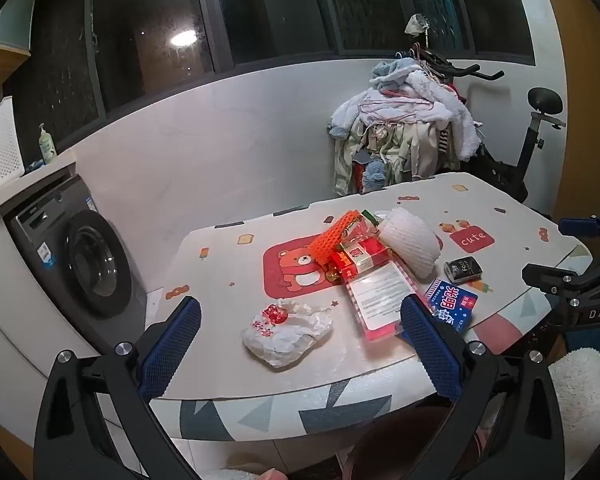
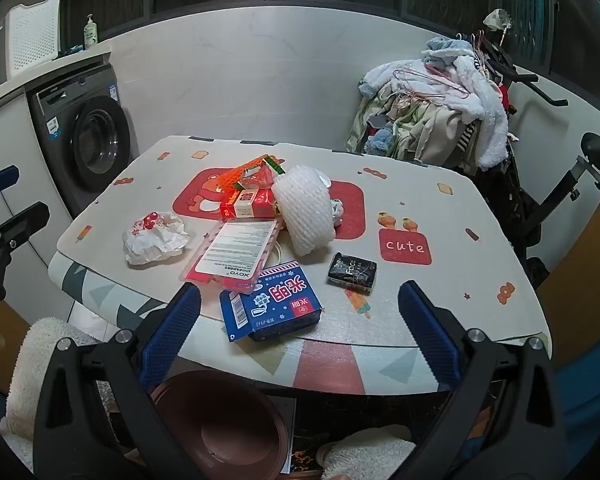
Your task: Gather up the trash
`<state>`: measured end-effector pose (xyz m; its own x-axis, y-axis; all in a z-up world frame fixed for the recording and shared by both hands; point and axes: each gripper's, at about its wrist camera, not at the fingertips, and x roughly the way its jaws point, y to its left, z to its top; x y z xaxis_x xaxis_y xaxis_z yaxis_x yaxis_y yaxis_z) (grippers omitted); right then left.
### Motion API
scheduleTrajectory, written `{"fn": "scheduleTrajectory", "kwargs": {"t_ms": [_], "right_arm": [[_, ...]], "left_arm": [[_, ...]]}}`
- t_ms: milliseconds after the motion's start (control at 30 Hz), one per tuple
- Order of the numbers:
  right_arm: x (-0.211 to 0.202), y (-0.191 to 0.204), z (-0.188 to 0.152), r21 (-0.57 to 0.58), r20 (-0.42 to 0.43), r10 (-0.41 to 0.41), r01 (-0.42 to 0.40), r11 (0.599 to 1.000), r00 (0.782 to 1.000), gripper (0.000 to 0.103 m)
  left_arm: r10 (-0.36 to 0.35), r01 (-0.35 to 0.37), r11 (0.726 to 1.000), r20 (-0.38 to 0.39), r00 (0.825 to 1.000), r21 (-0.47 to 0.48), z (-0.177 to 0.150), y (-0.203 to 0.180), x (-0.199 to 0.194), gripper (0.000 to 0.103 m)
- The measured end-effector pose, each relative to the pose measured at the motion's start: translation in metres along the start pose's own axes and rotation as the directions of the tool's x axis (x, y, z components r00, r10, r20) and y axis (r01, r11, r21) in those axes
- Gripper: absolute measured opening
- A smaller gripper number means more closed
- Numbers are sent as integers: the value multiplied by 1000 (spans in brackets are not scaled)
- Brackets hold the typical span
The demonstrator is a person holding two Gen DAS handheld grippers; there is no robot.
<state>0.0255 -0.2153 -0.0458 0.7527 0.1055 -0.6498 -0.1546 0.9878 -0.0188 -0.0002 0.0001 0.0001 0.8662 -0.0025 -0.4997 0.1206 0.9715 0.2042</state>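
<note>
Two open tongs (image 1: 300, 332) (image 2: 300, 316) above littered table (image 2: 440, 300)

The worktop (image 2: 440, 304) carries a blue carton (image 2: 270, 306) at six o'clock, a crumpled wrapper (image 2: 156, 238) at nine, and a black packet (image 2: 352, 272) at four.

A crumpled white paper wrapper (image 1: 286, 334) lies matt and creased on the smooth, faintly glossy printed table cover (image 1: 228, 280). The white foam net sleeve (image 2: 304, 216) looks ribbed; the blue cardboard carton (image 2: 270, 306) shines slightly.
</note>
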Motion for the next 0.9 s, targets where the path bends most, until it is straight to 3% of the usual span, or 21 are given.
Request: {"fn": "scheduleTrajectory", "kwargs": {"t_ms": [900], "right_arm": [[-7,-3,6,-6,16,-20,20,1000,1000,97]], "left_arm": [[3,-3,1000,1,1000,4,0,0,0,98]]}}
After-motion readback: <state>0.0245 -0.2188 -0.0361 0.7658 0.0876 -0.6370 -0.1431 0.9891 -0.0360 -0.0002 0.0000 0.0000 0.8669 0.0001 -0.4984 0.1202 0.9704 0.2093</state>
